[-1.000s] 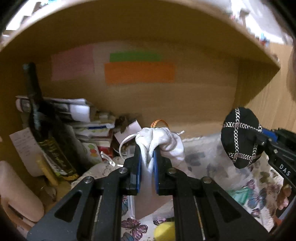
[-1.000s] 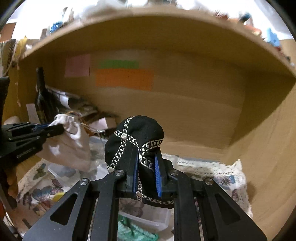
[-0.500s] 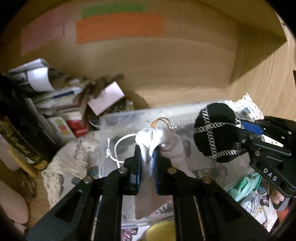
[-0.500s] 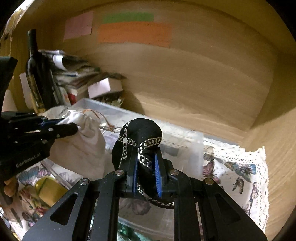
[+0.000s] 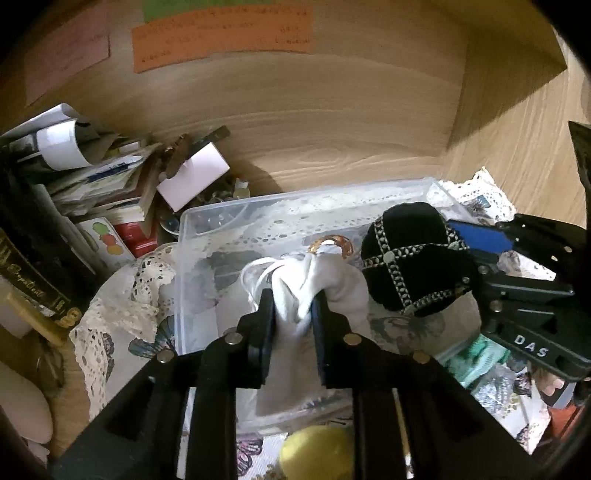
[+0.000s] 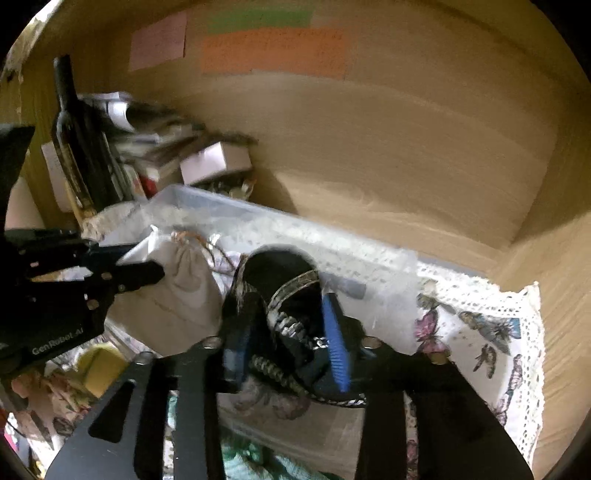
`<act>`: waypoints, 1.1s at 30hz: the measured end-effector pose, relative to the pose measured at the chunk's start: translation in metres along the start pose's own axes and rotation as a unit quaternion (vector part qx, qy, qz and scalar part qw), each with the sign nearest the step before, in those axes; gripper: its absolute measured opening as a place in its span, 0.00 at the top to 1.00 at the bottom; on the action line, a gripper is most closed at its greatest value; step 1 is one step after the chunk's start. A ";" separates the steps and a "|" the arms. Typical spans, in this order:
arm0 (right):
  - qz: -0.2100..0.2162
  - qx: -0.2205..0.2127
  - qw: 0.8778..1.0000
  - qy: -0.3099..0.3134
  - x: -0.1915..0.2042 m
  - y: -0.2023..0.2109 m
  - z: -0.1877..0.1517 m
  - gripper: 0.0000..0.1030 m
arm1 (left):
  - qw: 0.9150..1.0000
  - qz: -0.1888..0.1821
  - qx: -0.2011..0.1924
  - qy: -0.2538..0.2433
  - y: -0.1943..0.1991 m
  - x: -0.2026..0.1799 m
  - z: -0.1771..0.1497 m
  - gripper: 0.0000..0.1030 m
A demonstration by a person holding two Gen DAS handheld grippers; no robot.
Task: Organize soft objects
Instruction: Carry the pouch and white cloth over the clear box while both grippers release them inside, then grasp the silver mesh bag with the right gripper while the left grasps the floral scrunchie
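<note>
- One left gripper [image 5: 293,314] is clenched on the gathered neck of one white drawstring pouch [image 5: 314,291], whose body hangs below the fingers inside the clear plastic bin [image 5: 258,210].
- One right gripper [image 6: 286,332] has its blue-padded fingers [image 6: 336,347] spread wider than the left's; the one black pouch with silver chain trim [image 6: 280,280] sits between them. The right wrist view is motion-blurred, so I cannot tell whether the pads press on it.
- The two pouches are side by side over the bin, touching or nearly so in the left wrist view, the black one [image 5: 413,258] toward the bin's right edge.
- One bin, standing on one lace-edged cloth printed with butterflies [image 6: 480,332], its far left corner close to the clutter.
- One dark bottle [image 6: 74,147] stands upright at the left edge of the wooden shelf [image 5: 332,110], beside a stack of papers and small boxes [image 5: 110,177].
- Three paper notes on the back wall: one pink [image 6: 157,40], one green [image 6: 258,16], one orange [image 6: 273,51].
- One yellow round object [image 5: 314,450] lies on the cloth just in front of the bin's near edge; one green fabric item [image 5: 476,354] lies near the bin's near right corner.
</note>
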State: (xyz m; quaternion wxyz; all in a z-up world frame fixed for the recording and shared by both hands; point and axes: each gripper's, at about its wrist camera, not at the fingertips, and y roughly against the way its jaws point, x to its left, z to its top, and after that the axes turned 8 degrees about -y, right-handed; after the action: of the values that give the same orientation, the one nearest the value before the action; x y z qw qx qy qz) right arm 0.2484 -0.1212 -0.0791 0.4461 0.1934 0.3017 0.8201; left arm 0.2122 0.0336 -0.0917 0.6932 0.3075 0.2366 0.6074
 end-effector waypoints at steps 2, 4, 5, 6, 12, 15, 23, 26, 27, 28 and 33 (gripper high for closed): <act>0.001 -0.025 1.000 -0.007 -0.003 0.013 0.003 0.47 | 1.000 -0.002 -0.010 0.007 0.009 0.002 0.000 0.73; 0.001 -0.046 0.999 -0.014 -0.007 0.028 0.006 0.44 | 1.000 0.000 -0.022 0.012 0.019 0.004 0.001 0.67; 0.003 -0.054 0.998 -0.018 -0.010 0.035 0.008 0.44 | 0.999 0.002 -0.032 0.015 0.026 0.004 0.001 0.61; 0.005 -0.064 0.998 -0.021 -0.012 0.044 0.009 0.44 | 0.999 0.004 -0.043 0.018 0.034 0.005 0.002 0.58; 0.007 -0.116 0.993 -0.020 -0.013 0.088 0.008 0.34 | 0.994 0.016 -0.106 0.026 0.086 0.002 0.002 0.34; 0.011 -0.132 0.991 -0.016 -0.009 0.106 0.000 0.33 | 0.992 0.014 -0.123 0.035 0.105 0.003 -0.004 0.26; 0.016 -0.132 0.991 -0.018 0.001 0.120 -0.035 0.24 | 0.991 0.029 -0.125 0.035 0.129 -0.001 -0.032 0.10; 0.017 -0.117 0.993 -0.022 0.004 0.116 -0.049 0.24 | 0.993 0.023 -0.108 0.040 0.127 -0.002 -0.047 0.09; 0.018 -0.111 0.993 -0.024 0.005 0.114 -0.053 0.24 | 0.994 0.021 -0.103 0.041 0.126 -0.003 -0.052 0.09; 0.019 -0.103 0.994 -0.027 0.005 0.111 -0.058 0.24 | 0.994 0.019 -0.094 0.042 0.122 -0.005 -0.057 0.09; 0.024 -0.062 0.997 -0.046 0.002 0.097 -0.081 0.24 | 0.997 0.011 -0.060 0.041 0.107 -0.013 -0.081 0.09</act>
State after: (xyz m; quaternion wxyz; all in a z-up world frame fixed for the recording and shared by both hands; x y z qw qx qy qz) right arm 0.1404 -0.1867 -0.0741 0.4506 0.2095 0.2247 0.8382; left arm 0.0790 0.0401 -0.0724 0.6935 0.2422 0.2247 0.6402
